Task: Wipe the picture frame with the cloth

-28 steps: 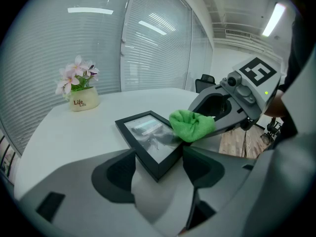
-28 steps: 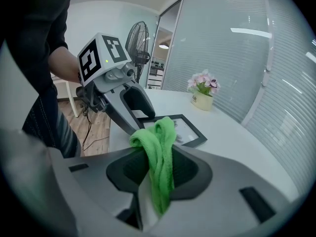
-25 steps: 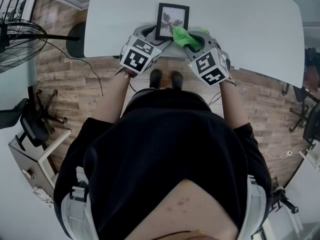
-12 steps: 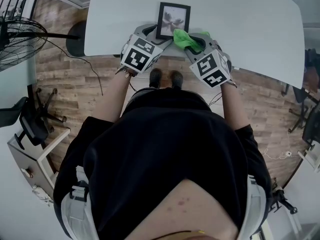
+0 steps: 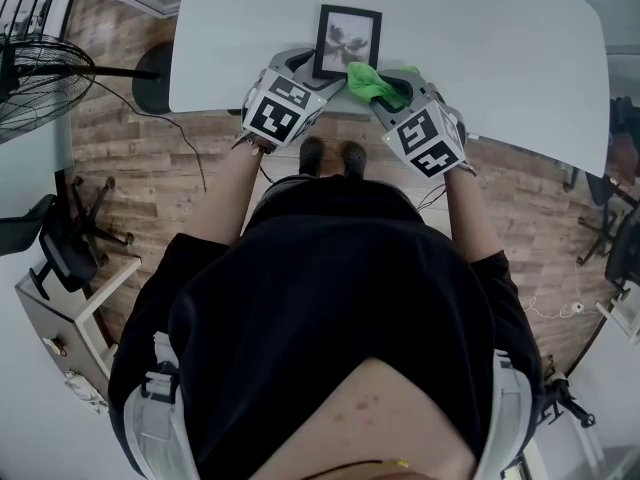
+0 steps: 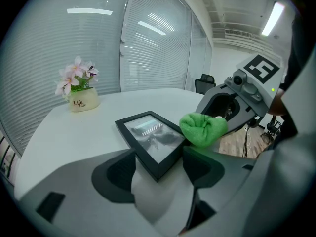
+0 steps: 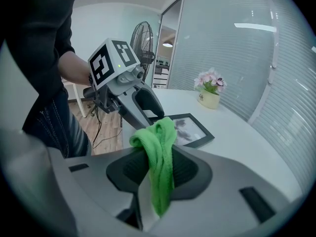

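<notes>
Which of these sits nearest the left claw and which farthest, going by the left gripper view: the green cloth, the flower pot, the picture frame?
1. The picture frame: its near corner sits between the jaws of the left claw.
2. The green cloth: just beyond, at the frame's right edge.
3. The flower pot: farthest, well back and off to the left.

Green cloth (image 5: 375,81) — black picture frame (image 5: 347,40) — white table (image 5: 500,48)
</notes>
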### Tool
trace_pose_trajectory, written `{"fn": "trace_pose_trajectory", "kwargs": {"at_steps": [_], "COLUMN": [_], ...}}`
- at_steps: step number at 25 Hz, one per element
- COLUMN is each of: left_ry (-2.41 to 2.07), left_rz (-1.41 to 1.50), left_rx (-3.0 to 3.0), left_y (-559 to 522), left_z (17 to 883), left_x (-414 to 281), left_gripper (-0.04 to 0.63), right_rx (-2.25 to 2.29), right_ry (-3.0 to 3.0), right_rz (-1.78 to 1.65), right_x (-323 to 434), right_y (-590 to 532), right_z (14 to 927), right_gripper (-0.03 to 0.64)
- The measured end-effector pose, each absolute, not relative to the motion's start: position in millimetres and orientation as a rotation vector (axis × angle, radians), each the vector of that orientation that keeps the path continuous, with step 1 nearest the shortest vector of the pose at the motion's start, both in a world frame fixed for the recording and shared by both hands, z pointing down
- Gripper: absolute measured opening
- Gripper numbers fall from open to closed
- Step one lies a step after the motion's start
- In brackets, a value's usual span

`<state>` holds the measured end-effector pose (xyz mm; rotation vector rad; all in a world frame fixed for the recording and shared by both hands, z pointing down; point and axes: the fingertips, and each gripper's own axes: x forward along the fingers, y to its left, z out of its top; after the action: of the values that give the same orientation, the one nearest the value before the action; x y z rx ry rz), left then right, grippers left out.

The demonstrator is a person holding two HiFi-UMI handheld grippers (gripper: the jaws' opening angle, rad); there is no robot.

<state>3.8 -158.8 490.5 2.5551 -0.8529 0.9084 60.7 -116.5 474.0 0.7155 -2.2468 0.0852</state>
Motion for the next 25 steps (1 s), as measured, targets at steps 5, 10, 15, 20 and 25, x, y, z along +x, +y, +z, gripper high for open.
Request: {"fn": "trace_pose_trajectory", "kwargs": {"at_steps": [5, 10, 15, 20, 25], "left_ry": [-0.856, -0.857, -0.858, -0.856, -0.858], "left_rz": [0.901, 0.901, 0.901, 0.903, 0.903], "left_rx": [2.564, 2.567, 2.568, 2.566, 2.567], "left_y": [-162, -160, -160, -161, -162], "left_z": [485, 486, 485, 485, 486], "left_x": [3, 4, 5, 4, 5], "left_gripper": [0.310, 0.308, 0.308, 0.308, 0.308], "right_rx": [0.654, 0.665, 0.728, 0.784, 0.814], "right_ry": [-2.293, -2.348, -2.321, -2.252, -2.219], "right_rz": [0.085, 0.080, -0.012, -0.114, -0.164], "right_x": [50, 48, 53, 55, 50], "right_y": [-113, -123, -156, -196, -229], "right_z": [460, 435, 415, 410, 411], "right_gripper": [0.115, 0.117, 0.117, 0.117, 0.117]}}
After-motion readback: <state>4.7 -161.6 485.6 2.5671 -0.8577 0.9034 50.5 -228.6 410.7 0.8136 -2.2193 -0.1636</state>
